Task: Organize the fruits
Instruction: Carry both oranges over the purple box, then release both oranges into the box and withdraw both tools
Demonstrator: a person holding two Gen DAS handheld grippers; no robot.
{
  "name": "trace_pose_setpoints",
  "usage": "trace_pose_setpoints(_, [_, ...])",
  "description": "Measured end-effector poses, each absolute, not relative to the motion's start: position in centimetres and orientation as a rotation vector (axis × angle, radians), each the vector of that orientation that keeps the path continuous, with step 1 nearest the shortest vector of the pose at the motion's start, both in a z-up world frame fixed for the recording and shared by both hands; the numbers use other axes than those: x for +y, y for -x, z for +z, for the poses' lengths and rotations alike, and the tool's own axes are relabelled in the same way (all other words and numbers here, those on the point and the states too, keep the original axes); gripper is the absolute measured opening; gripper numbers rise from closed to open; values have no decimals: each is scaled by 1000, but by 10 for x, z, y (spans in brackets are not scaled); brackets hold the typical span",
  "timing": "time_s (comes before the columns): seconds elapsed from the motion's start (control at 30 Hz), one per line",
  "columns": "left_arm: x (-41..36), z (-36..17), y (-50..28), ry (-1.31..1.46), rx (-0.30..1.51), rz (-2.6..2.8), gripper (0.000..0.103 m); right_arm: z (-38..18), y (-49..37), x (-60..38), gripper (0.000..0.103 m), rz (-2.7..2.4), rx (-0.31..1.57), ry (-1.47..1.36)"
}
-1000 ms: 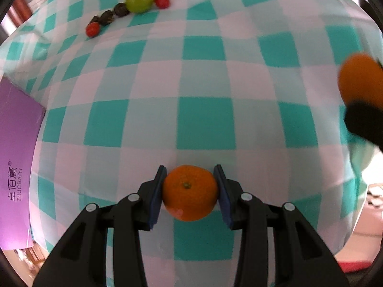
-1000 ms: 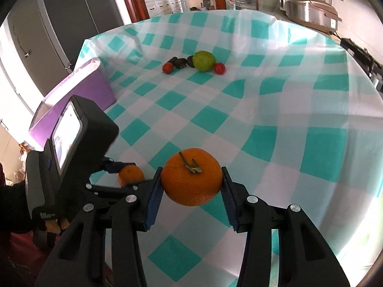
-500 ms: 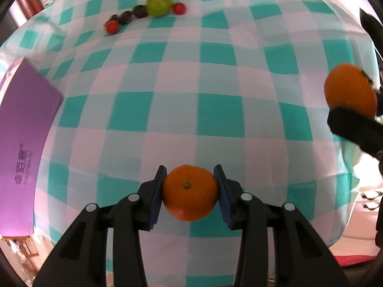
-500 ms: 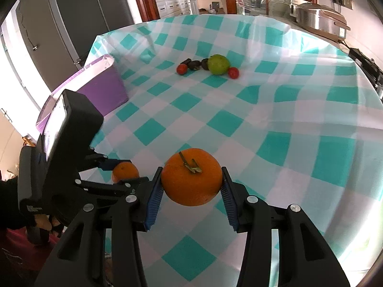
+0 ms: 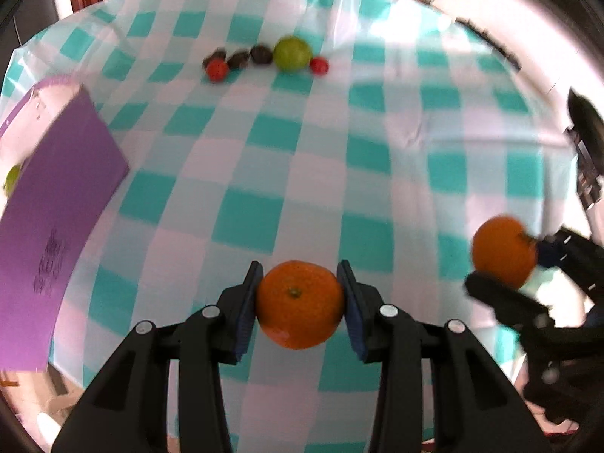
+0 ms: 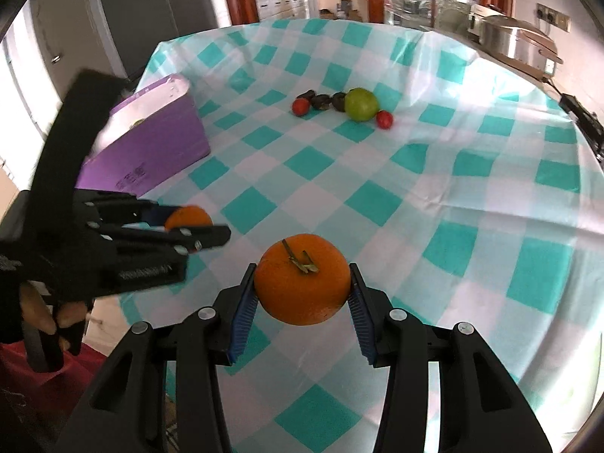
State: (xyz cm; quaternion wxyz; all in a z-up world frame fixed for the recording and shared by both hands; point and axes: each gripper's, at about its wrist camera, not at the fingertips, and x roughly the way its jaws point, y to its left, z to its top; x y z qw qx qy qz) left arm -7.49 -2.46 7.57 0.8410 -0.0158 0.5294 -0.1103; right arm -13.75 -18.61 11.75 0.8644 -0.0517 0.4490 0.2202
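My left gripper (image 5: 300, 304) is shut on a small orange (image 5: 300, 304) and holds it above the near part of the checked tablecloth (image 5: 264, 158). My right gripper (image 6: 302, 279) is shut on a larger orange (image 6: 302, 279) with a stem, also above the cloth. Each gripper shows in the other's view: the right orange (image 5: 504, 251) at the right, the left orange (image 6: 188, 218) at the left. A green apple (image 6: 361, 104), two red fruits (image 6: 301, 106) and dark fruits (image 6: 321, 101) lie in a row far back. A purple box (image 6: 151, 147) stands at the left.
The purple box (image 5: 53, 222) has a green fruit (image 5: 11, 179) inside at its edge. A steel cooker (image 6: 513, 43) and cabinets stand behind the table. The cloth hangs over the table's near and left edges.
Both grippers have lifted and tilted up, still holding their oranges. The far fruit row and the purple box now show more fully. The left gripper has swung towards the box.
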Motion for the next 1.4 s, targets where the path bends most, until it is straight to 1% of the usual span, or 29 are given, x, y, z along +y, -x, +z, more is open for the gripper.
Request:
trace_pose_setpoints(0.1, [-13, 98, 64, 86, 1053, -280, 41, 123, 127, -175, 45, 435, 940, 85])
trace_pose_setpoints(0.23, [28, 134, 50, 151, 953, -315, 41, 137, 105, -137, 45, 439, 930, 47])
trace_pose_setpoints(0.4, [112, 184, 44, 175, 833, -285, 41, 166, 77, -66, 45, 499, 893, -7])
trace_pose_setpoints(0.47, [160, 202, 42, 200, 794, -247, 41, 180, 65, -32, 45, 542, 873, -51])
trace_pose_setpoints(0.6, [236, 209, 35, 191, 792, -163, 41, 198, 51, 27, 45, 608, 845, -91])
trace_pose_setpoints(0.73, [308, 195, 26, 186, 849, -65, 41, 203, 39, 86, 45, 673, 854, -91])
trace_pose_setpoints(0.9, [363, 164, 19, 189, 974, -8, 41, 191, 42, 156, 45, 767, 921, 36])
trace_pose_setpoints(1.0, [367, 141, 16, 121, 1076, -47, 41, 163, 49, 197, 45, 803, 1013, 233])
trace_pose_setpoints(1.1, [360, 121, 14, 66, 1148, -59, 41, 124, 52, 225, 45, 803, 1165, 412])
trace_pose_setpoints(1.23, [354, 79, 4, 18, 1361, -38, 42, 95, 46, 241, 45, 769, 1275, 541])
trace_pose_setpoints(1.4, [355, 49, 3, 23, 1490, -22, 42, 70, 33, 253, 45, 709, 1380, 642])
